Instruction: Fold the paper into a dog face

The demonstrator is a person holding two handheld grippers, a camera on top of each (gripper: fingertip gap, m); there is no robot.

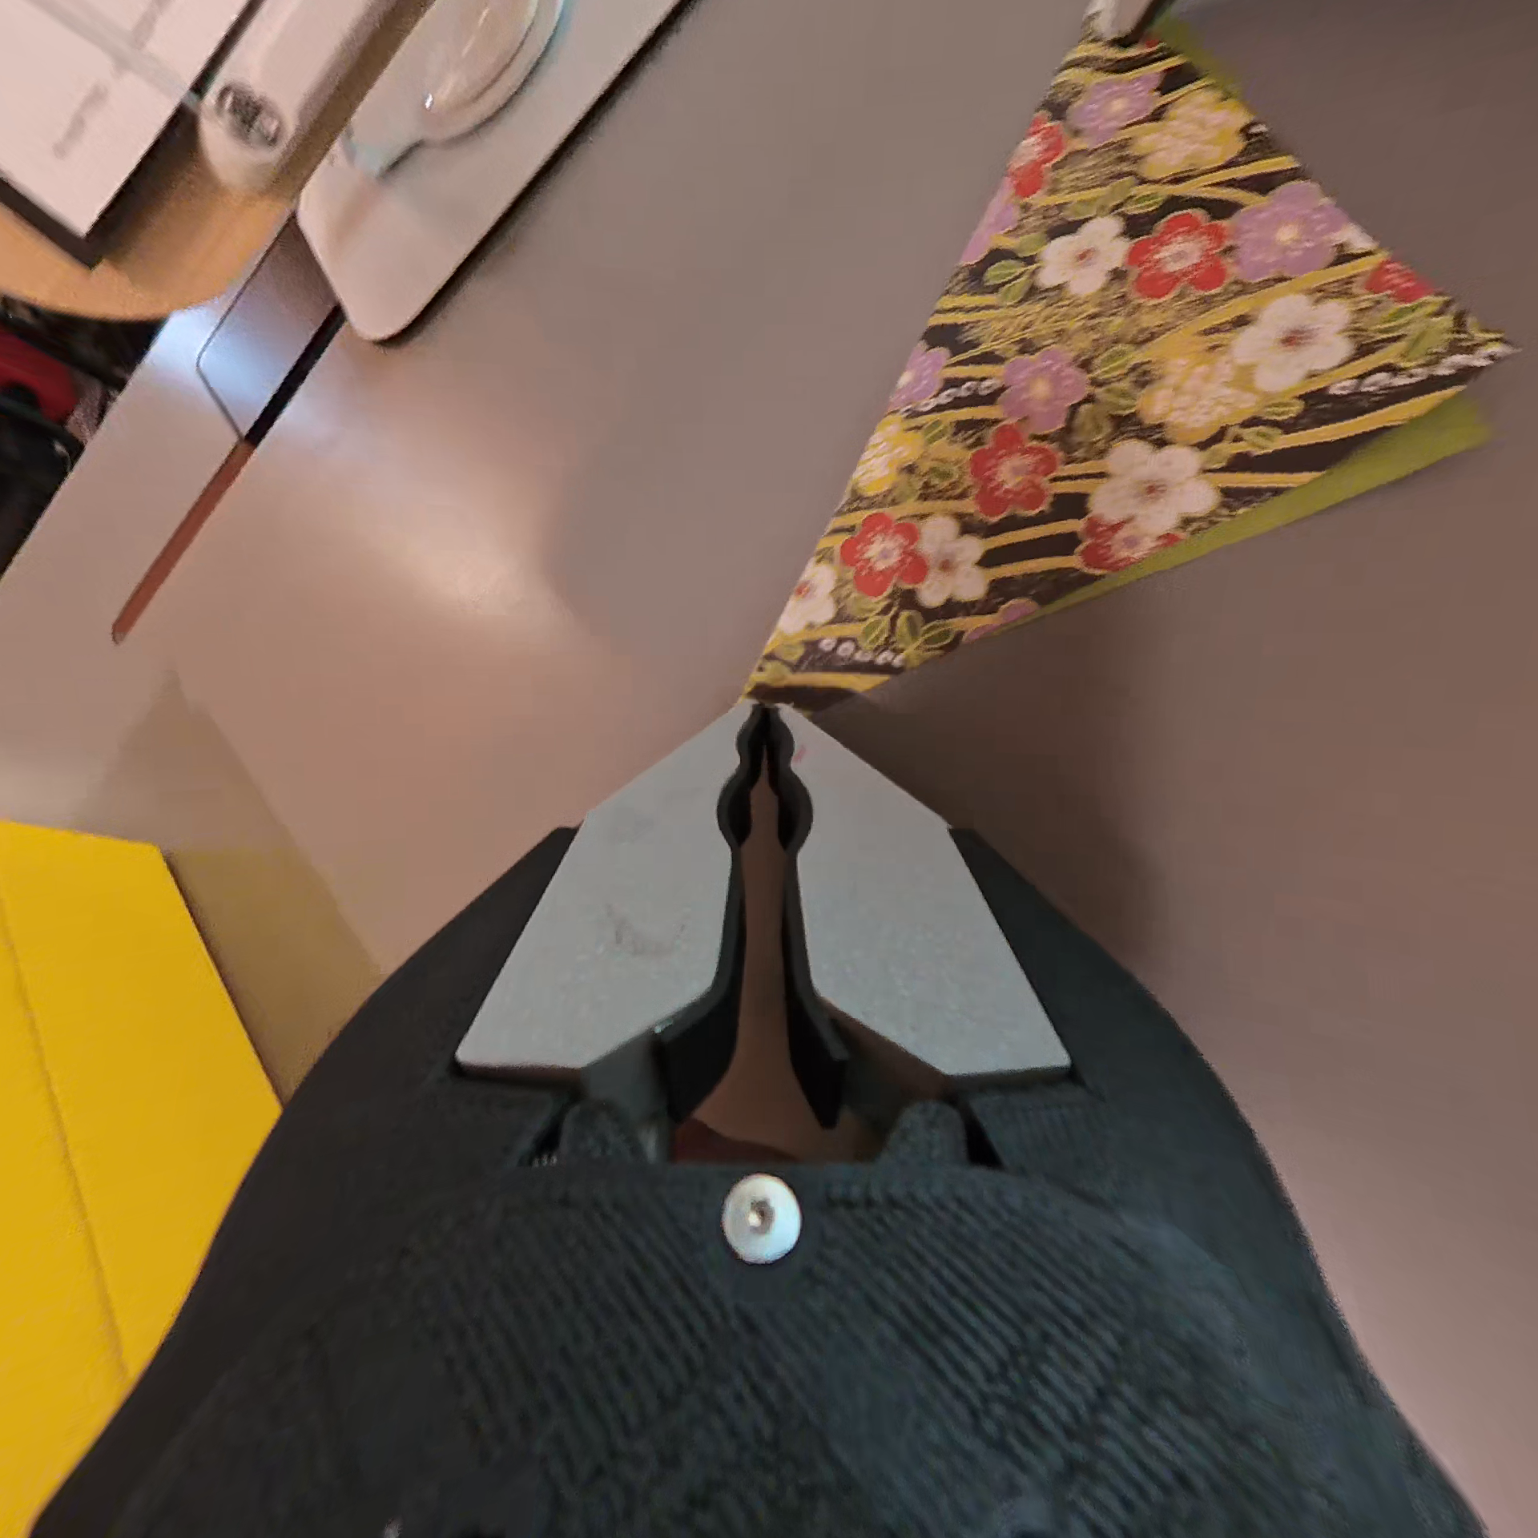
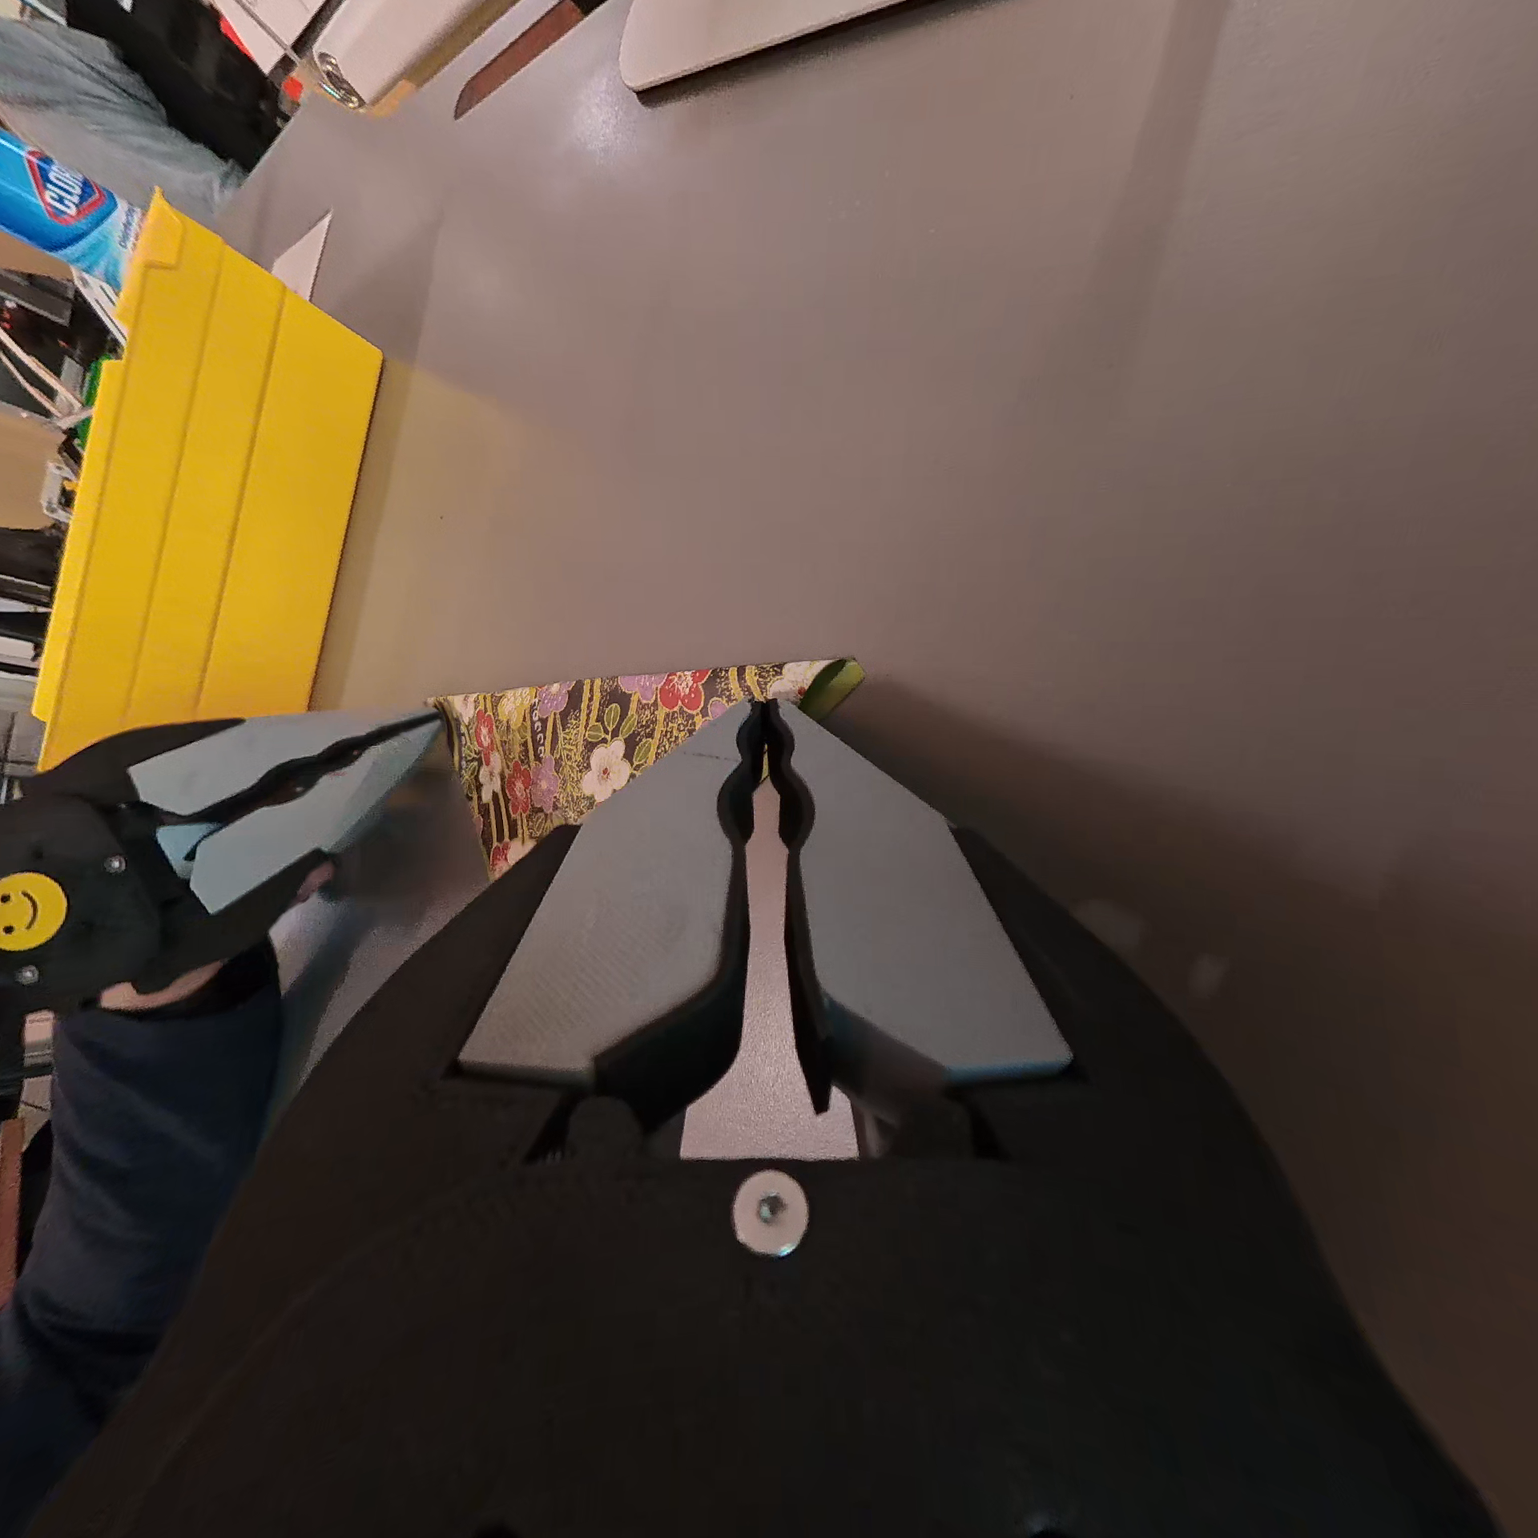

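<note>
The paper (image 1: 1107, 399) is a folded triangle, floral on black with a lime-green underside showing along one edge, lying on the grey-brown table (image 1: 582, 433). My left gripper (image 1: 764, 714) is shut, its tips pinching the paper's near corner. In the right wrist view the paper (image 2: 574, 749) lies just ahead. My right gripper (image 2: 766, 707) is shut on the paper's edge near the corner with the green flap (image 2: 836, 684). The left gripper (image 2: 429, 726) shows there too, shut at the opposite corner. Much of the paper is hidden behind the right gripper's fingers.
A yellow bin (image 2: 208, 516) stands left of the paper and shows in the left wrist view (image 1: 83, 1082). A white board (image 1: 399, 241) with a glass bowl (image 1: 474, 75) lies at the far side. A blue wipes tub (image 2: 58, 208) sits beyond the bin. A dark sleeve (image 2: 141, 1165) is at lower left.
</note>
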